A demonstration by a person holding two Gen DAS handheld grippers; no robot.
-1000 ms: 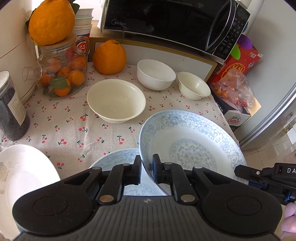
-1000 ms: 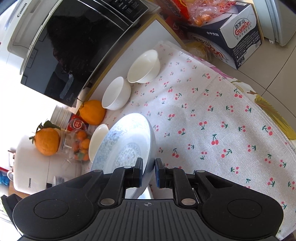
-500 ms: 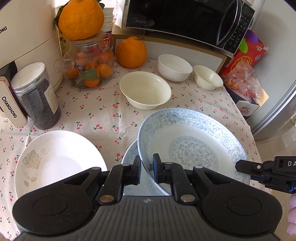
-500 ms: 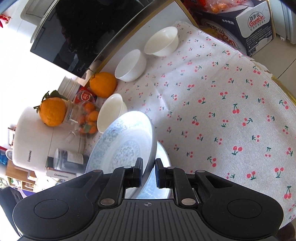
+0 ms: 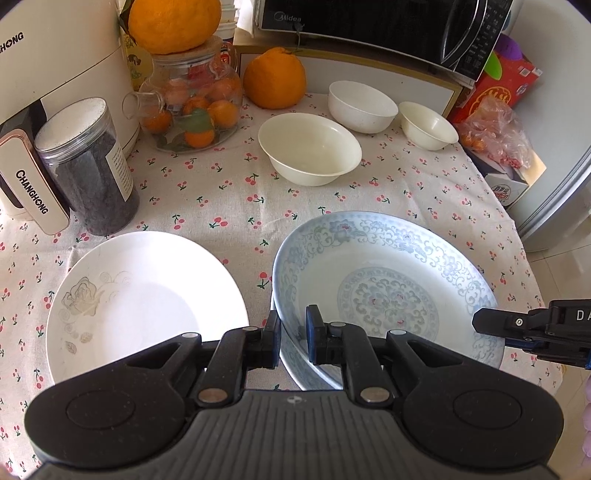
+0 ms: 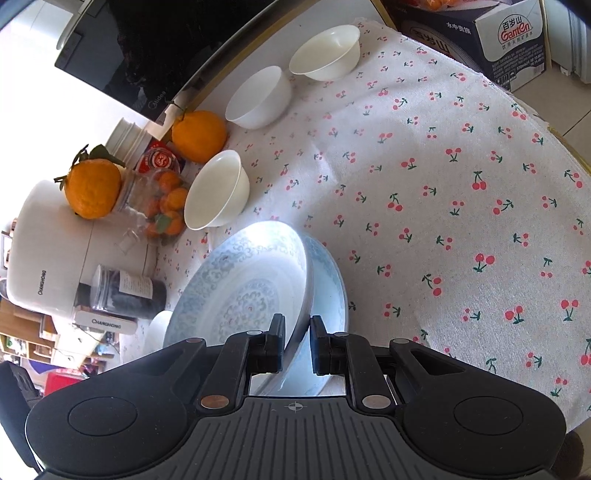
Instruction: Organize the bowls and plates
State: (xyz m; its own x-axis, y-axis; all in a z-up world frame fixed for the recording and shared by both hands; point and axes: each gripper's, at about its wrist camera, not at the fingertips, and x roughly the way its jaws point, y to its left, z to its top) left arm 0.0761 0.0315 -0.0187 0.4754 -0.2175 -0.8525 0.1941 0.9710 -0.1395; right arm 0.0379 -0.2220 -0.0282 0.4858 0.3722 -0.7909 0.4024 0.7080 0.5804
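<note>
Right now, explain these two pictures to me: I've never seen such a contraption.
No robot here: a person carries two handheld grippers, each with a camera looking along its two fingers. One picture comes from the left gripper, the other from the right gripper. Both grip opposite rims of the same blue-patterned plate, which is tilted above a second blue plate. On the cherry-print tablecloth also sit a white plate, three white bowls, the largest nearest, a dark jar, a glass jar of oranges and a microwave behind.
</note>
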